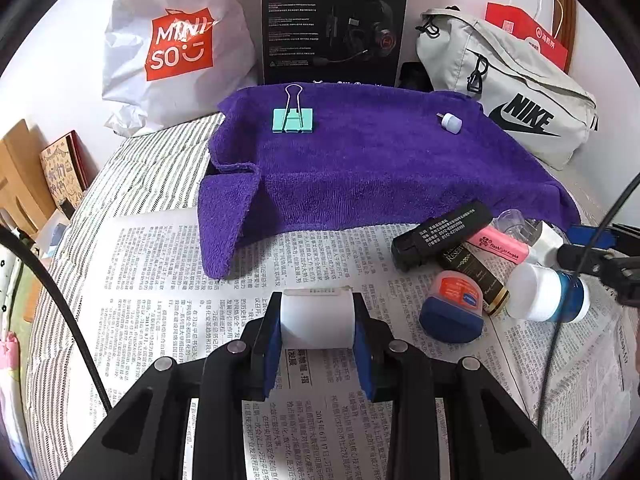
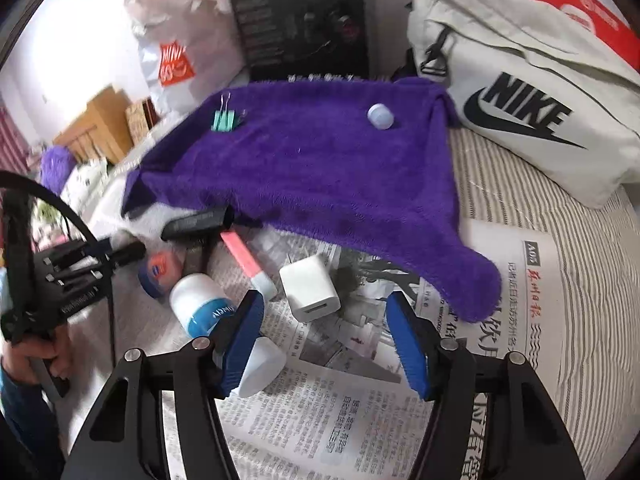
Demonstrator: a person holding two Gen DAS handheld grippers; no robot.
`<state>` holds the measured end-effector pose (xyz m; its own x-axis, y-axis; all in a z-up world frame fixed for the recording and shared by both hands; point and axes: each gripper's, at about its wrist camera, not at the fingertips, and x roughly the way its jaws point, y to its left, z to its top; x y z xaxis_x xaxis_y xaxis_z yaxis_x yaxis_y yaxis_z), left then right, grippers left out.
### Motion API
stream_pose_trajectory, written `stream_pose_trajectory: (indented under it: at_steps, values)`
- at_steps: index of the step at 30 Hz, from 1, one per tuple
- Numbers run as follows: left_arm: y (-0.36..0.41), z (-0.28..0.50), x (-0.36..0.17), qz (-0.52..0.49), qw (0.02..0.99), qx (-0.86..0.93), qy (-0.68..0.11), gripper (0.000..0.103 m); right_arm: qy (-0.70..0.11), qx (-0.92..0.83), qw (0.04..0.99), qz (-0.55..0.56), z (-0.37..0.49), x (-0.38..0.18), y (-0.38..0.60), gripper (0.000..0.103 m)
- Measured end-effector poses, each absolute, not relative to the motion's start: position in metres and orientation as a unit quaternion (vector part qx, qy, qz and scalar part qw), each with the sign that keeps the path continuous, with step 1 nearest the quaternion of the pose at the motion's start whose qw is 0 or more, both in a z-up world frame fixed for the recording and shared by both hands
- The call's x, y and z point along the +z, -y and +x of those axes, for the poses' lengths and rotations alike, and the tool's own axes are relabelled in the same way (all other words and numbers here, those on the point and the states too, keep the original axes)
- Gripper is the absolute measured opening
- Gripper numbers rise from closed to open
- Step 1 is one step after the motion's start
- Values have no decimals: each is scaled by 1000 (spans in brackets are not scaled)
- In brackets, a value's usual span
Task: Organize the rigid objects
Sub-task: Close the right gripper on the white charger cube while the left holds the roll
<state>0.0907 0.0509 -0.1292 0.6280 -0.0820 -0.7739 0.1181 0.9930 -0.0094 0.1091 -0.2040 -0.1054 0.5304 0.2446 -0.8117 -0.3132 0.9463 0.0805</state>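
Observation:
My left gripper [image 1: 318, 306] is shut on a short white cylinder [image 1: 316, 322], held just above the newspaper [image 1: 160, 280]. My right gripper [image 2: 330, 320] stands open over a pile of small items. A white charger cube [image 2: 310, 294] lies just ahead of its tips. A white rounded piece [image 2: 262, 364] rests against the inner side of its left pad. Beside them lie a white-and-blue bottle [image 2: 200, 304], a pink highlighter [image 2: 244, 260], a Vaseline jar [image 1: 452, 312] and a black stick-shaped device [image 1: 440, 236]. A purple towel [image 1: 360, 168] carries a green binder clip [image 1: 293, 120] and a small white plug [image 1: 451, 122].
Behind the towel stand a black headset box [image 1: 334, 20], a white Miniso bag [image 1: 172, 48] and a grey Nike bag [image 1: 520, 96]. Striped bedding [image 2: 580, 280] lies under the newspaper. A hand [image 2: 36, 354] holds the left gripper at the far left of the right wrist view.

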Motion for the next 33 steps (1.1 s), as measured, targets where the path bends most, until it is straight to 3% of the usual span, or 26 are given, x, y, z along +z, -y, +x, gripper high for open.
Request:
stream_pose_trajectory:
  at_steps: [2,9,12,22,33]
  values:
    - [-51,90,-130,20,902,-56,-427,30,-462,161,871,-50,114,-110,199,61]
    - [-50,90,-130,20,902,-56,-428,30,-465,173,865,-78,129,-120,190,34]
    - [-50,90,-131,19,902,-57,-428,30,-457,175,867,-91,129,-120,186,28]
    - [-49,90,-130,21,902,-55,-428,30,-422,182,887,-38,118,-125,201,28]
    - [-52,90,-129,8,901,-59,-429,29,-448,162,878,-38,113,-113,208,27]
